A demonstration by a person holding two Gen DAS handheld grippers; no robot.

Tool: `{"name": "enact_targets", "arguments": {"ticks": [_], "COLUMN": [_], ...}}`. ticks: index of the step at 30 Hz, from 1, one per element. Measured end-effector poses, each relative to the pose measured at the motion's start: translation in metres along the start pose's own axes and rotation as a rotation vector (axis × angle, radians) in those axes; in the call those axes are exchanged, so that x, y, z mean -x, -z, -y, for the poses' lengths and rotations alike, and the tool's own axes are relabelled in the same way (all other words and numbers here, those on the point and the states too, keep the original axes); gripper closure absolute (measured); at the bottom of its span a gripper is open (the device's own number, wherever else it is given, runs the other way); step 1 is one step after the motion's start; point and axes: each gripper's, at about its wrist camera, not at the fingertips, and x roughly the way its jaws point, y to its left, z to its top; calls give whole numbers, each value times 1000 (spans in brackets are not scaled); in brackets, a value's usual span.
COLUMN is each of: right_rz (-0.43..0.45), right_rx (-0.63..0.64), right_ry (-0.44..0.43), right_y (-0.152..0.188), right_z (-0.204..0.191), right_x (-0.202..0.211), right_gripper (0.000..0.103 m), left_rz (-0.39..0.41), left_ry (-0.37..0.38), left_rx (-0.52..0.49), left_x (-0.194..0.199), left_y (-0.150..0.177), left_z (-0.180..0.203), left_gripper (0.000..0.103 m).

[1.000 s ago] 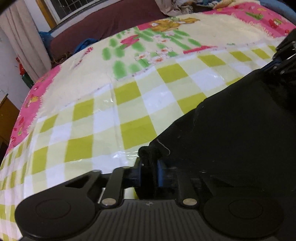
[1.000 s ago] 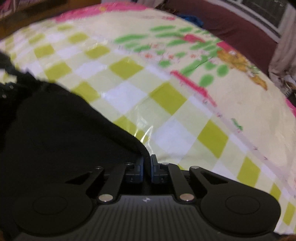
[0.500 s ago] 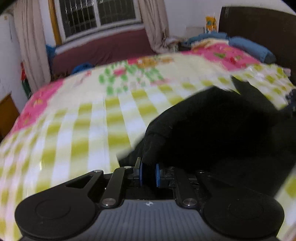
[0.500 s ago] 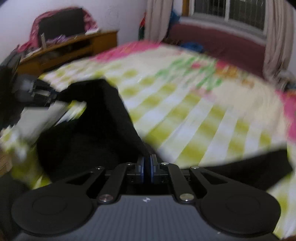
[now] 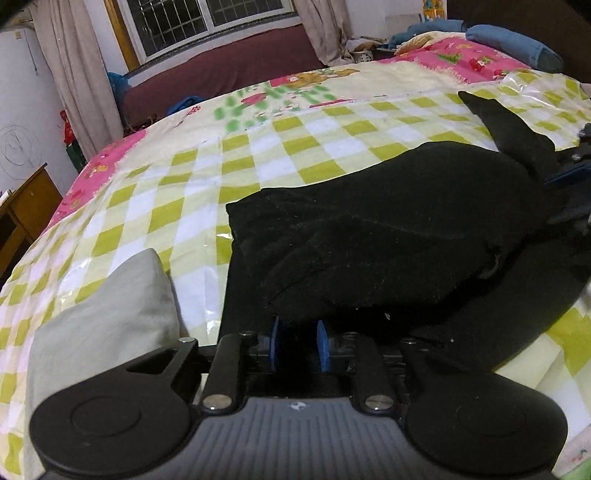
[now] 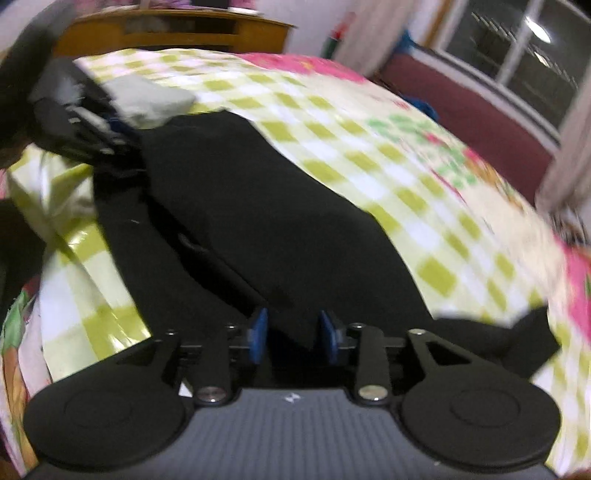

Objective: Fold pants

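Black pants (image 5: 388, 229) folded over on checked bed (image 5: 192, 184), left claw (image 5: 297, 345) clamped on their near edge, right claw (image 6: 293, 336) opening, fabric between its pads.

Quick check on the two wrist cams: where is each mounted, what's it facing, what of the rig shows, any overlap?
Left wrist: sits on the left gripper, looks down its fingers across the bed toward the window; fingers pinch the black pants; grey cloth at its left.
Right wrist: sits on the right gripper, faces across the bed toward a wooden desk; jaws opening, pants fabric between them.
Shared: pants, checked cover, grey cloth, window; each view catches the other gripper at its edge.
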Motion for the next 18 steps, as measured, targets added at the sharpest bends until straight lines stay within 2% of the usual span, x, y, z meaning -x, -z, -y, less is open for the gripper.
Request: {"name": "enact_targets", "arguments": {"ticks": [3,5,6,8,10,11,12,14,18], "right_rz": [38,50,54,50,44,36,25,7,41], "right_rx": [115,188,194,160,123,105,75,-35,-147], "right_ry": [-43,-36,-31,-36,-39,-41,-54,-124,-170], "right_y": [-14,-20,-22,-26,-30,-31,-34,-40,-49], "right_z": [-29,-40,-39,-34,-29,-26,-23,-13,-4], "right_x": [-15,-23,-27,-32,-39,-42,-44,-42,-23], "right_gripper": [54,54,54,54,55,61,79,97,98], "left_rz": [2,13,26,63,102,110,120,135,144], "left_ry": [-15,-28,-38,-59,-56,-56,-68,-87,-163], "left_rx": [-67,-118,-153,-225,-305,-339,-375,-403,-455], "left_x": [3,12,18,25,26,24,21,14,-6], "left_y": [5,9,12,14,15,14,14,10,0], "left_z": [7,10,13,21,34,40,48,56,68], "left_gripper": [62,58,57,42,35,35,35,35,35]}}
